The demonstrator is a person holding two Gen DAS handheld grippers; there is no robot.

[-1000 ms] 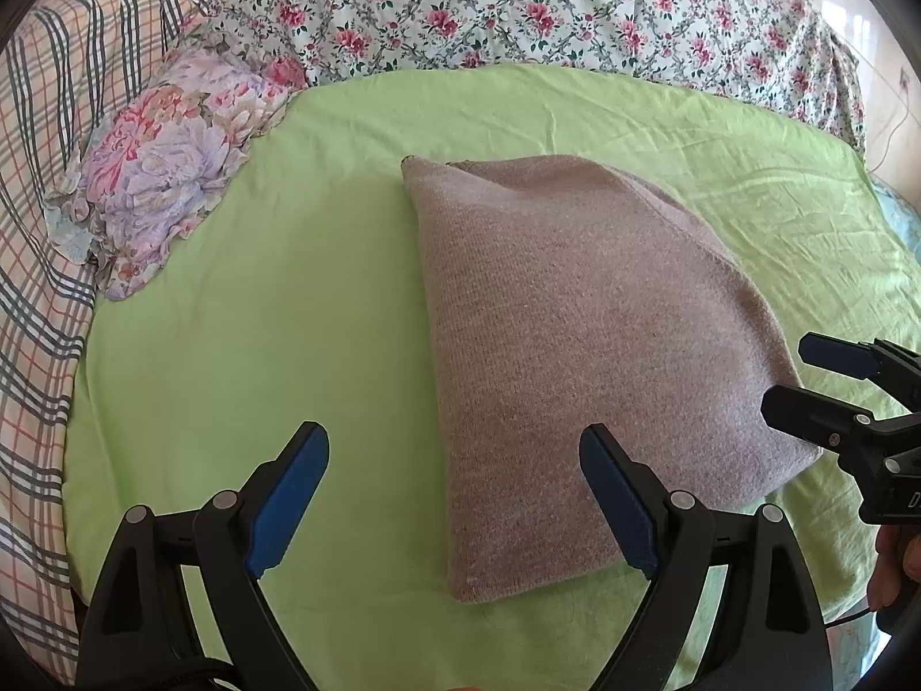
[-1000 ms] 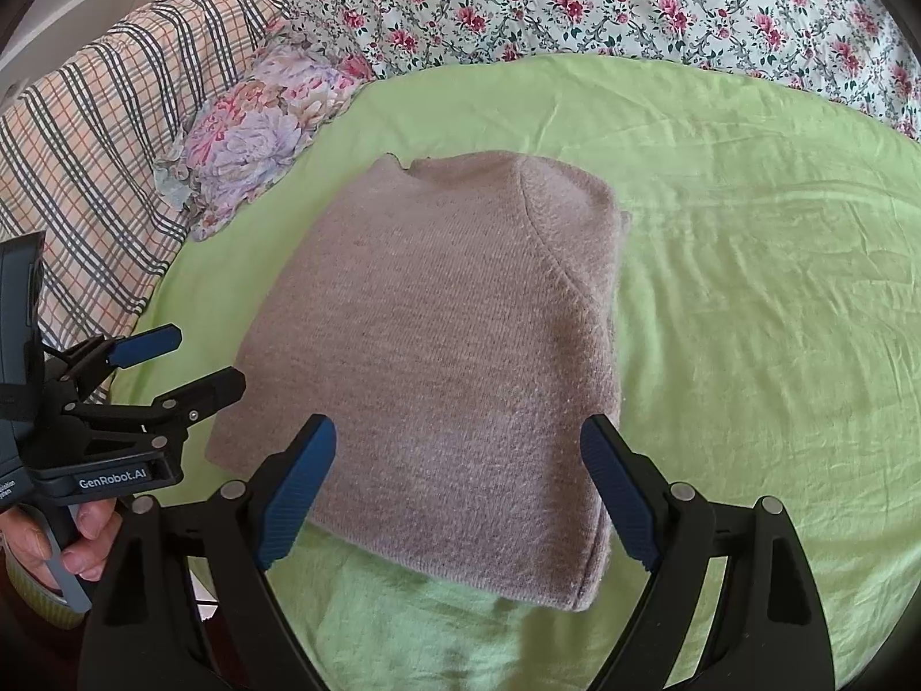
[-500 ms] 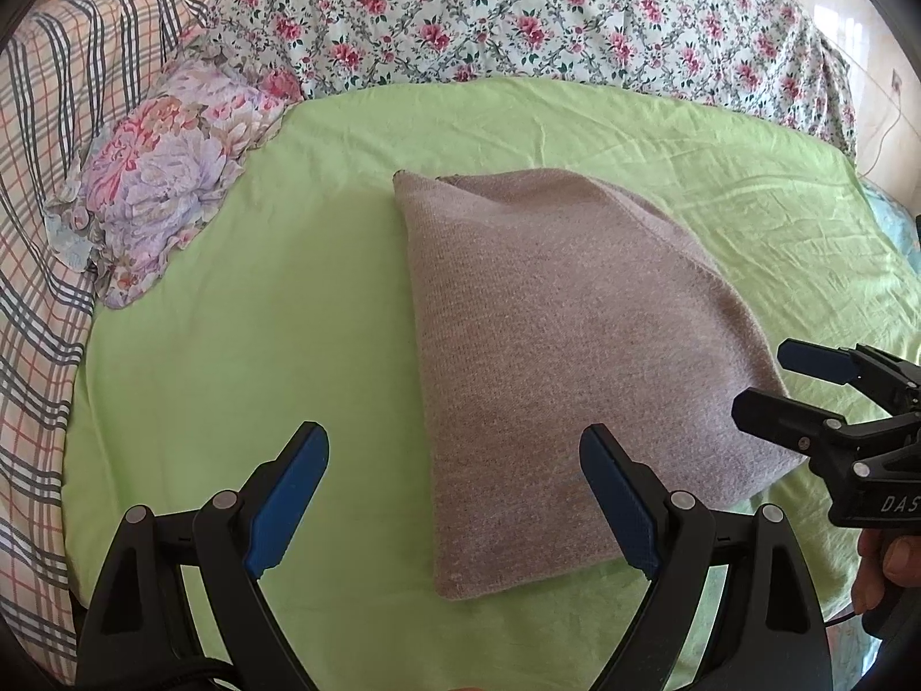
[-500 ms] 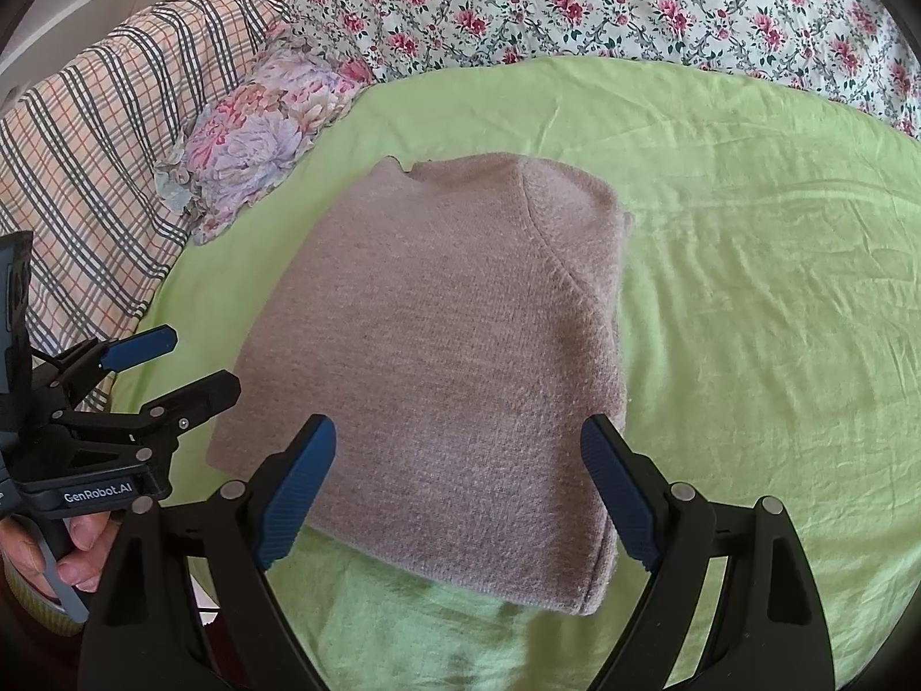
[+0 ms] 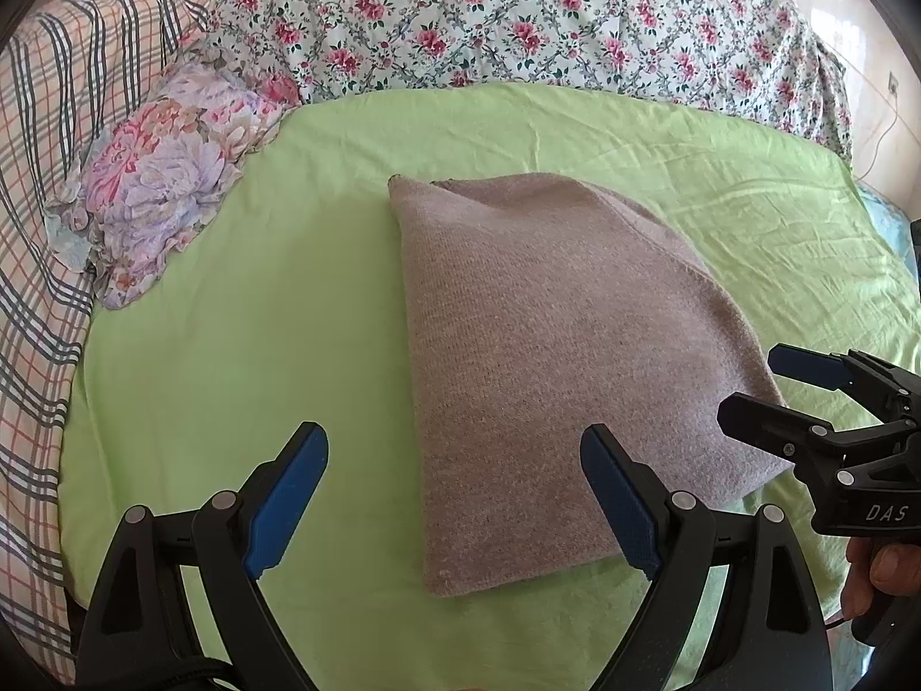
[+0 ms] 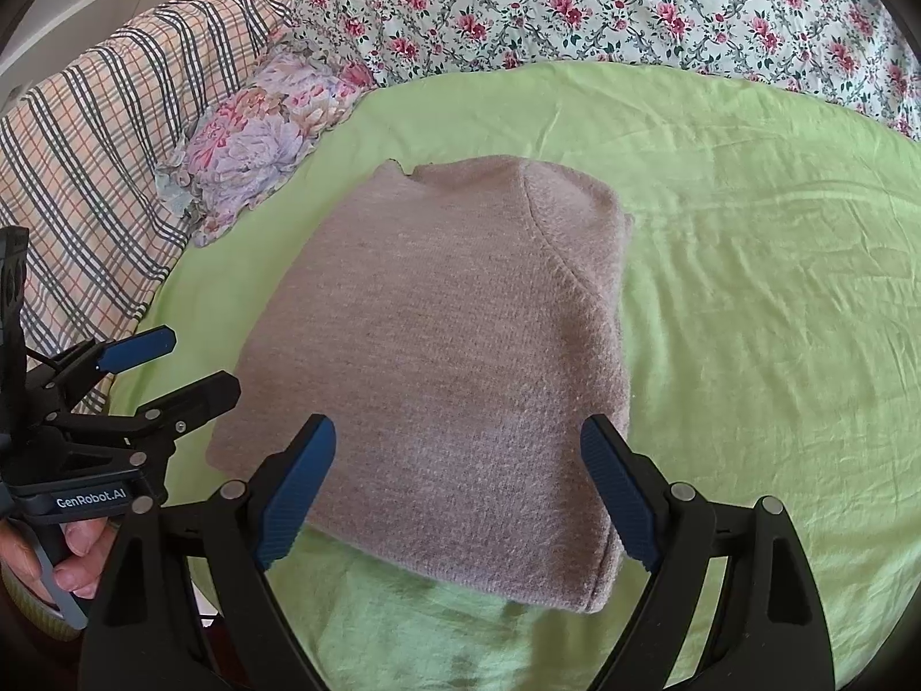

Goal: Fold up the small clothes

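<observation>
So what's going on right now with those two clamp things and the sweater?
Left gripper open, empty. Right gripper open, empty, above near edge. Folded mauve sweater flat on green sheet. Nothing in the way.

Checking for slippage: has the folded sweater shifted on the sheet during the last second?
No. In the right wrist view, the sweater sits the same against the floral pillow.

The plaid blanket (image 6: pixel 86 173) and floral quilt (image 5: pixel 518 17) run past the frame edges in both views.
</observation>
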